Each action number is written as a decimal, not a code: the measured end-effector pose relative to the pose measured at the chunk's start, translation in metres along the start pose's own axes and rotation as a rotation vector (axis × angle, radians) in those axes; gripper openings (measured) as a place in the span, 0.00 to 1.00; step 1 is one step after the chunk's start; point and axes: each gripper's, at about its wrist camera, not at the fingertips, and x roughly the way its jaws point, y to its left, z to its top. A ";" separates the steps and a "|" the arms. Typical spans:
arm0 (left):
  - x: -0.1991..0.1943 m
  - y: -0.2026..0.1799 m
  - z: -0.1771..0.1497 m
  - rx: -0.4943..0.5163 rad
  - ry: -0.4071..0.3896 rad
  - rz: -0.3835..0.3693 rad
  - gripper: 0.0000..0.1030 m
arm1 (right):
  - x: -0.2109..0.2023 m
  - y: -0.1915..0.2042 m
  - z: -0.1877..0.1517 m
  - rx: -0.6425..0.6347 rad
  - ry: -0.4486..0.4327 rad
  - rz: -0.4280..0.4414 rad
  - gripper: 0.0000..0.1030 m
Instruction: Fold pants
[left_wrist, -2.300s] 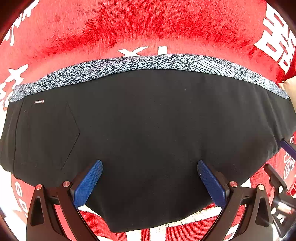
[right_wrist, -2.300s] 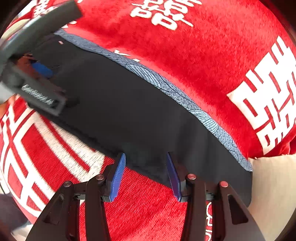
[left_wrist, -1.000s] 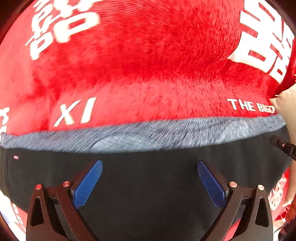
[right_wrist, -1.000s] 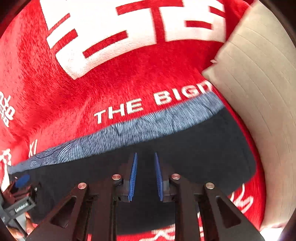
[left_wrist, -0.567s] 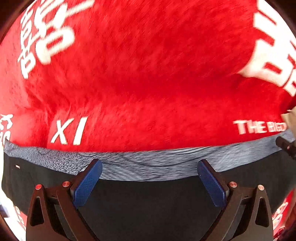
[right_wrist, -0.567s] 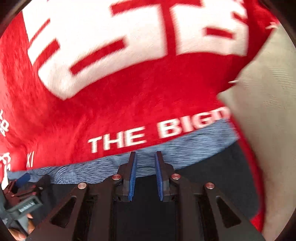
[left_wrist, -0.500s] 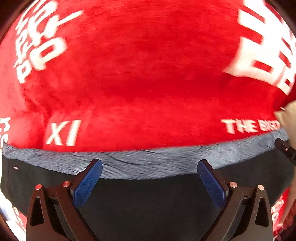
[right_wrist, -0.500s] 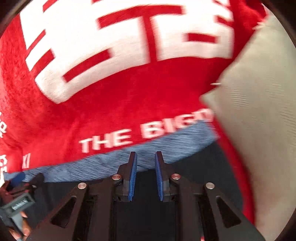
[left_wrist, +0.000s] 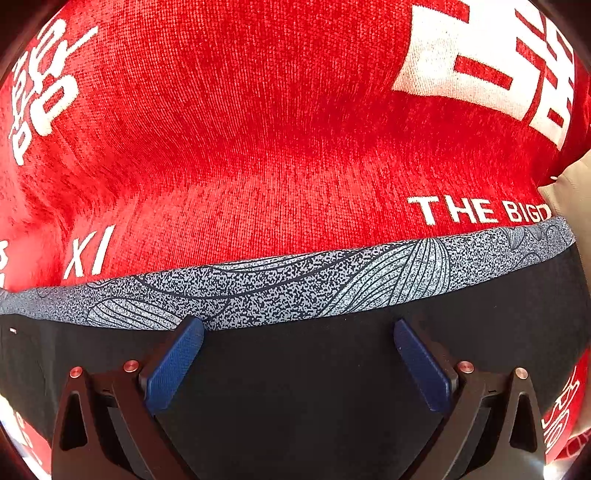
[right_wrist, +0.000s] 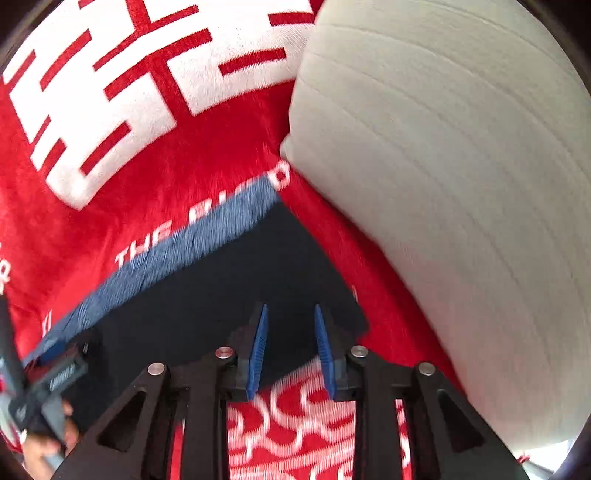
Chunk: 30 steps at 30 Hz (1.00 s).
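Pants (left_wrist: 295, 398): black, with a grey patterned waistband (left_wrist: 280, 288), lying flat as a compact folded panel on a red blanket (left_wrist: 280, 147) with white lettering; lower half of the left wrist view, centre to lower left of the right wrist view. A cream cushion (right_wrist: 461, 206) fills the upper right of the right view.

Handling, as judged: light, soft, limp knit; no stiffness, sags if lifted by one point. Best taken at an edge or corner, pinching all layers together.

Left tool (left_wrist: 297, 363): pads spread wide, nothing between them, over the black cloth just below the waistband. Right tool (right_wrist: 288, 350): pads slightly apart, nothing clamped, at the panel's near right corner.

Against 2.3 s ago: waistband lower in the left view, more blanket above it; right tool narrower, cushion now prominent.
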 end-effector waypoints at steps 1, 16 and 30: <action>-0.002 -0.001 -0.003 0.002 -0.010 0.002 1.00 | -0.003 -0.001 -0.008 -0.007 -0.003 0.004 0.28; -0.014 -0.008 -0.015 0.026 0.044 0.022 1.00 | -0.003 -0.029 -0.050 0.206 0.052 0.030 0.48; -0.048 -0.019 -0.066 -0.027 0.158 -0.053 1.00 | 0.009 -0.027 -0.078 0.447 0.146 0.473 0.48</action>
